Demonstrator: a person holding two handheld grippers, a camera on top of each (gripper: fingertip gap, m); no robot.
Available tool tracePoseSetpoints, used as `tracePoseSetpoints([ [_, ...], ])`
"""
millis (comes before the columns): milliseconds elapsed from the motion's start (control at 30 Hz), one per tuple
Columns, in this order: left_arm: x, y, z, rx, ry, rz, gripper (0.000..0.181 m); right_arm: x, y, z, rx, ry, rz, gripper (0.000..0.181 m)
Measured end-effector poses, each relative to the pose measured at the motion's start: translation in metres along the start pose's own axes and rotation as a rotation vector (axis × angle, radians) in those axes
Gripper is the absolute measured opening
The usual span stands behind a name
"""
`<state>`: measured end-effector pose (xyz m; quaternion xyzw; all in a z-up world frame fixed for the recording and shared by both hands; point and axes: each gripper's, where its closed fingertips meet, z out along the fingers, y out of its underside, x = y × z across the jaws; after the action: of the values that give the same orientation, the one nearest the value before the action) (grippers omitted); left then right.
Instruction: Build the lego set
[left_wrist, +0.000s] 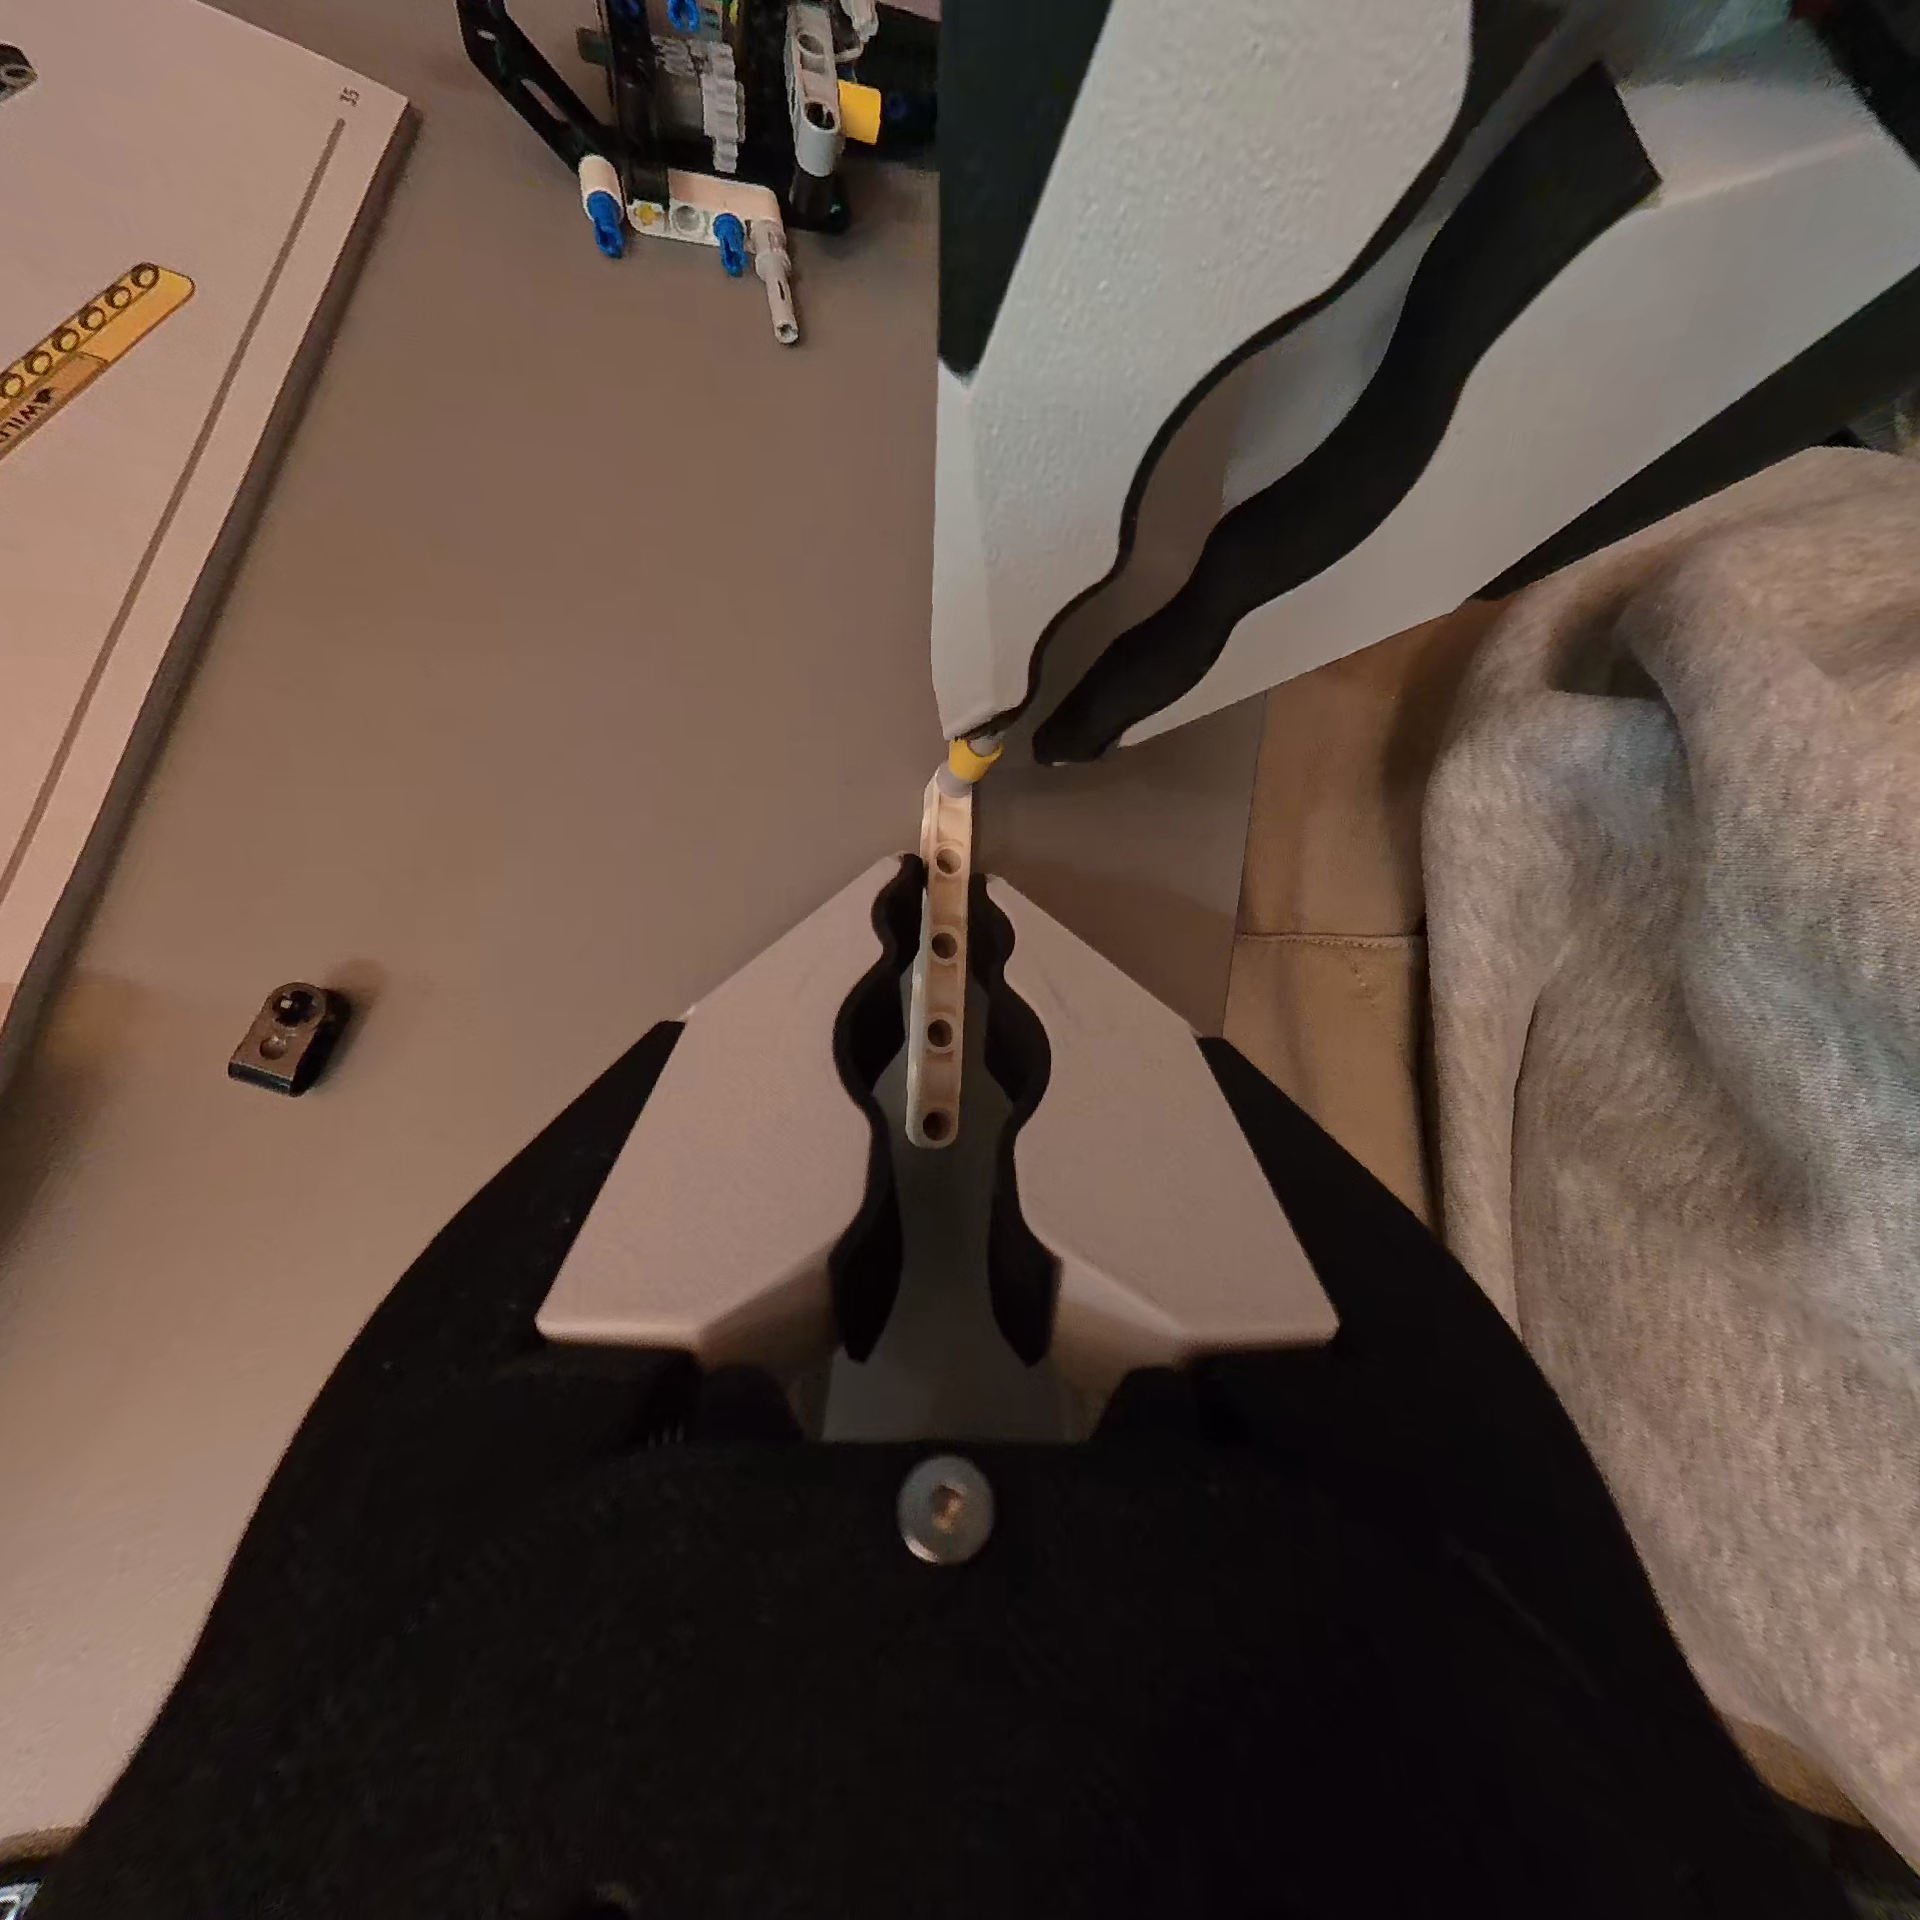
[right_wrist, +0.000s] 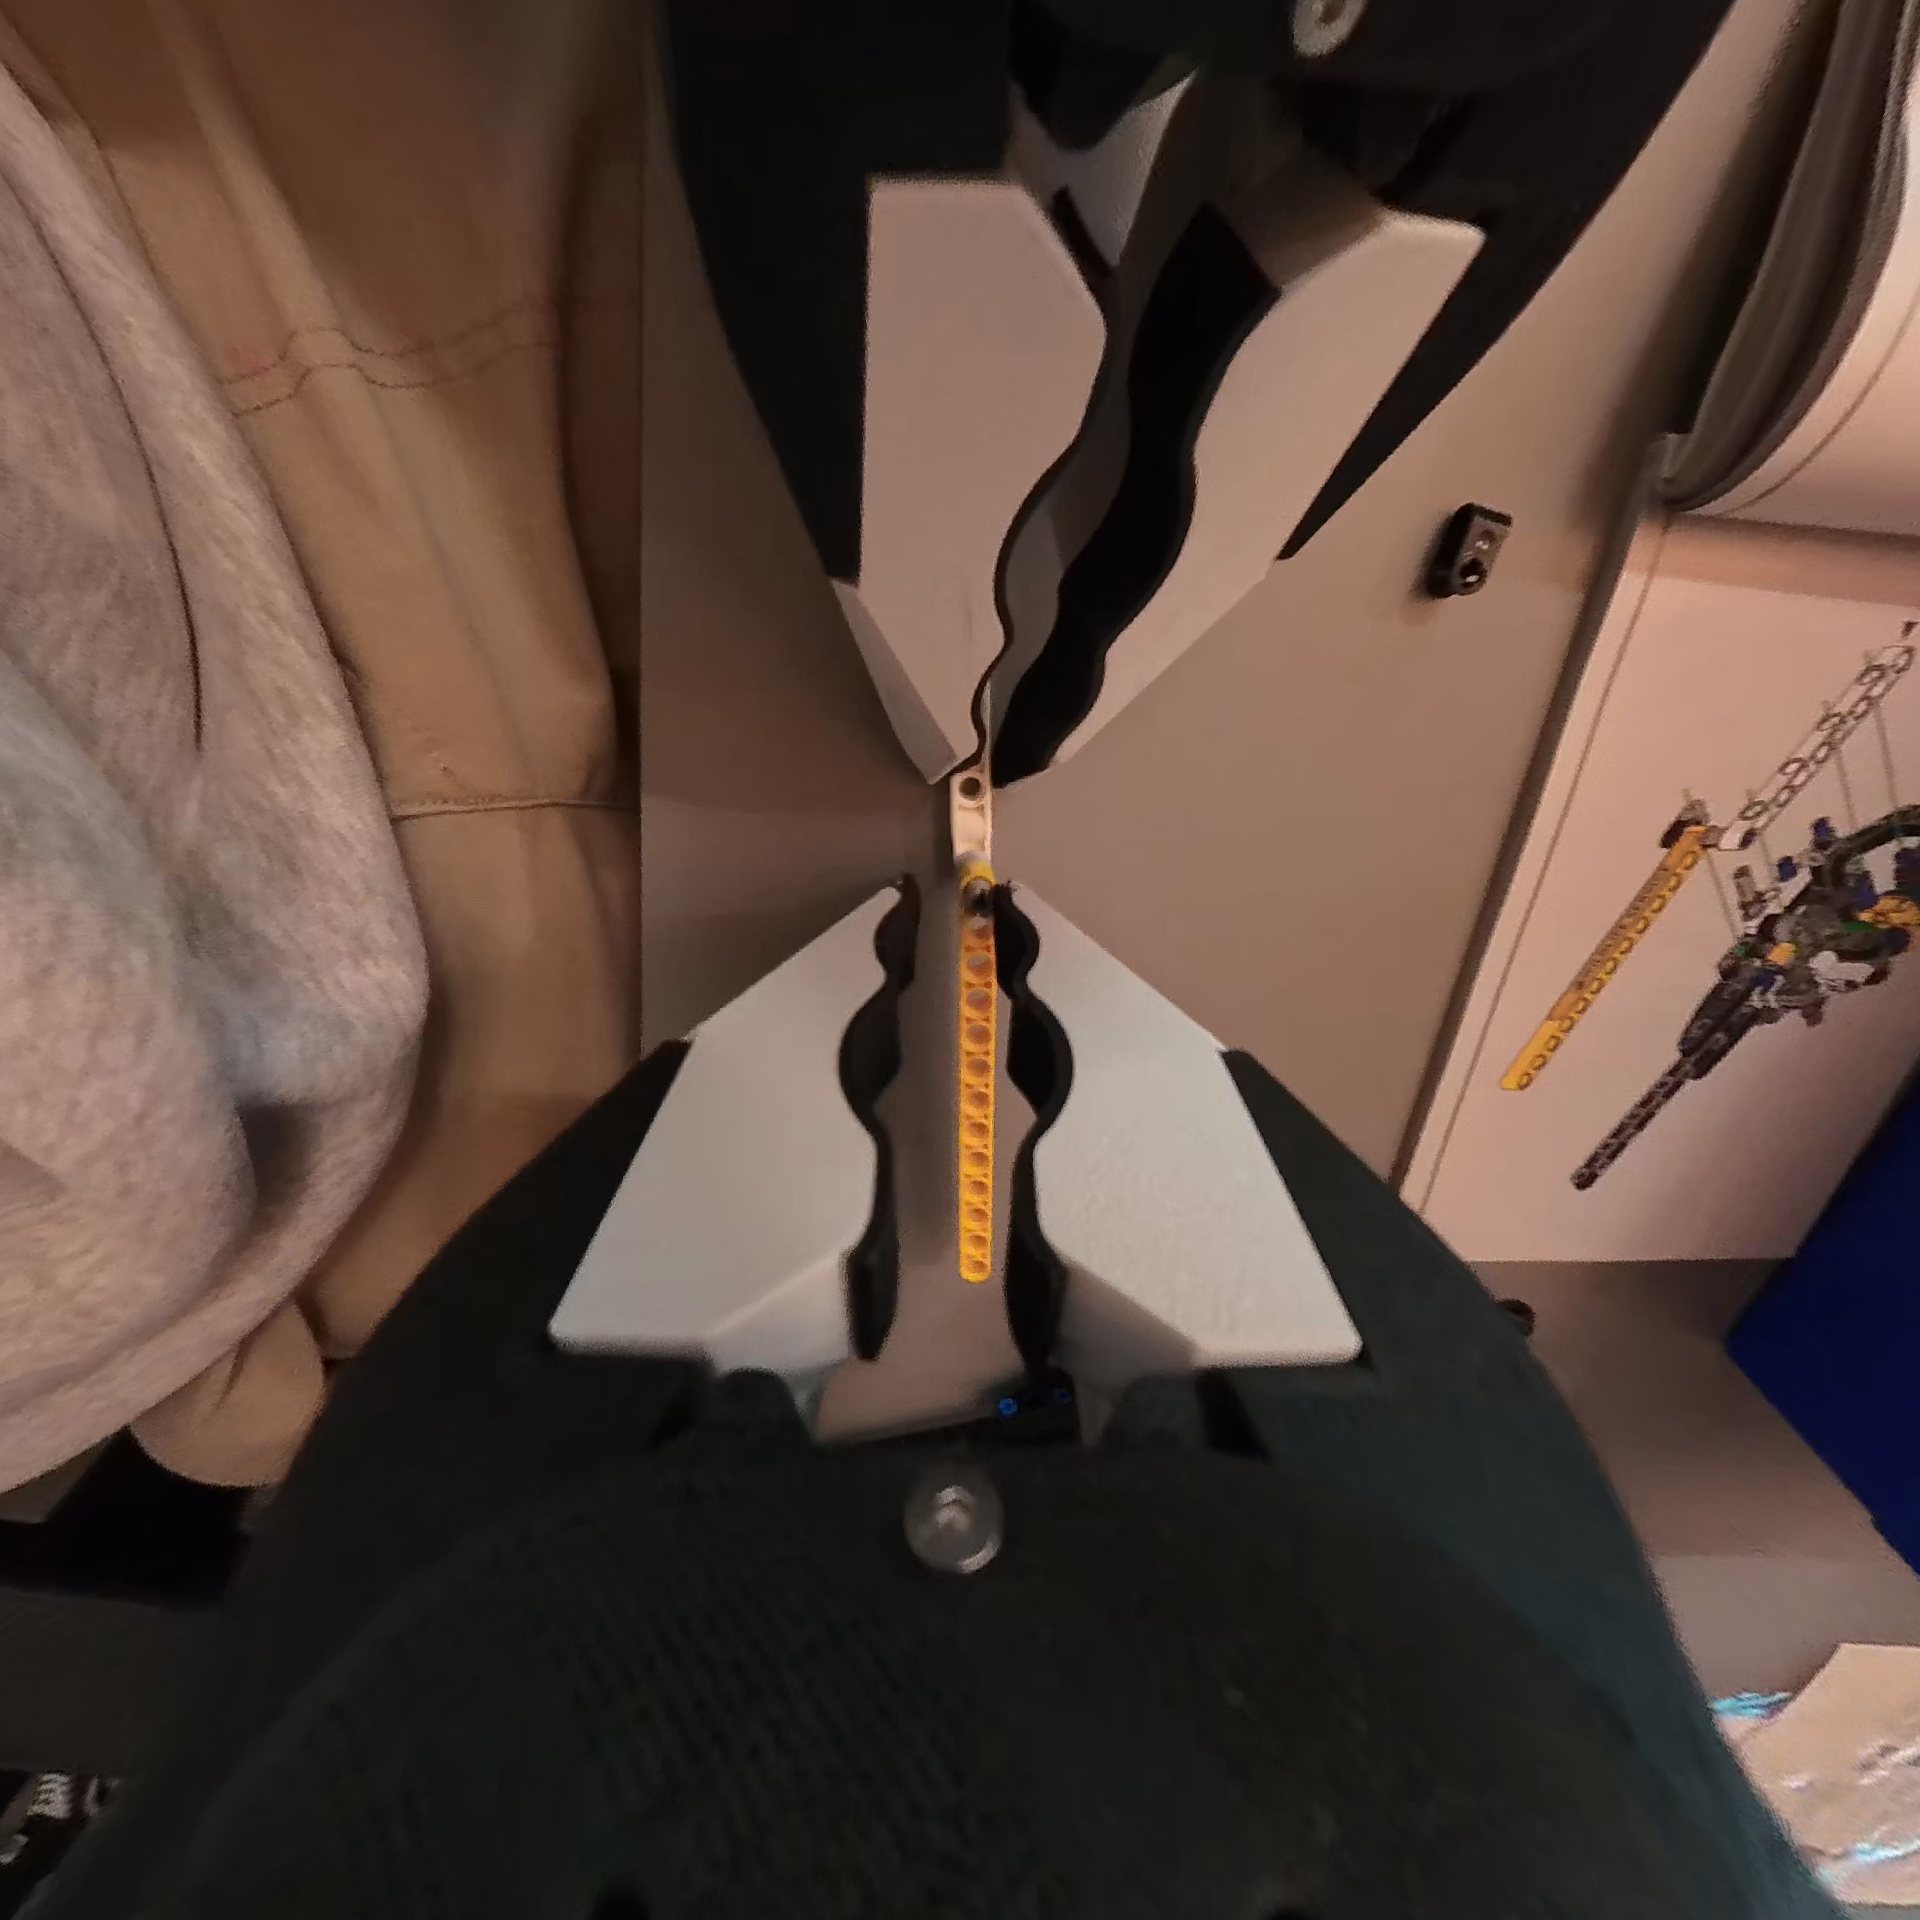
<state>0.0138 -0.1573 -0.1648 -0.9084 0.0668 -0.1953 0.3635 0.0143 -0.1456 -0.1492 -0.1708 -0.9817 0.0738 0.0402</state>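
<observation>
Grey, the surface (left_wrist: 582, 644) carries an open instruction booklet (left_wrist: 156, 436) and a half-built model (left_wrist: 717, 125) at its far edge. Above it, tip to tip, a pale beam (left_wrist: 940, 997) meets a yellow beam (right_wrist: 977, 1091) at a yellow-collared pin (left_wrist: 975, 761). Both long axes run along their holders' fingers, nearly in one line, so the joining push looks to be straight ahead. The left hand-held gripper (left_wrist: 940, 883) is clamped on the pale beam; the right hand-held gripper (right_wrist: 961, 904) pinches the yellow beam against one finger. They face each other, almost touching. A small black connector (left_wrist: 289, 1037) lies apart on the left.
</observation>
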Motion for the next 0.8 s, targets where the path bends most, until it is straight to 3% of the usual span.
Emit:
tracePoseSetpoints([
  [267,0.0001,0.0001,0.0000,0.000,0.003,-0.002,0.008,0.0040,-0.0036,-0.0054,-0.010,0.017,-0.020,0.003],
  [800,0.0000,0.0003,0.0002,-0.001,0.002,-0.002,0.008,0.0019,-0.0041,-0.0041,-0.025,-0.024,-0.028,0.002],
])
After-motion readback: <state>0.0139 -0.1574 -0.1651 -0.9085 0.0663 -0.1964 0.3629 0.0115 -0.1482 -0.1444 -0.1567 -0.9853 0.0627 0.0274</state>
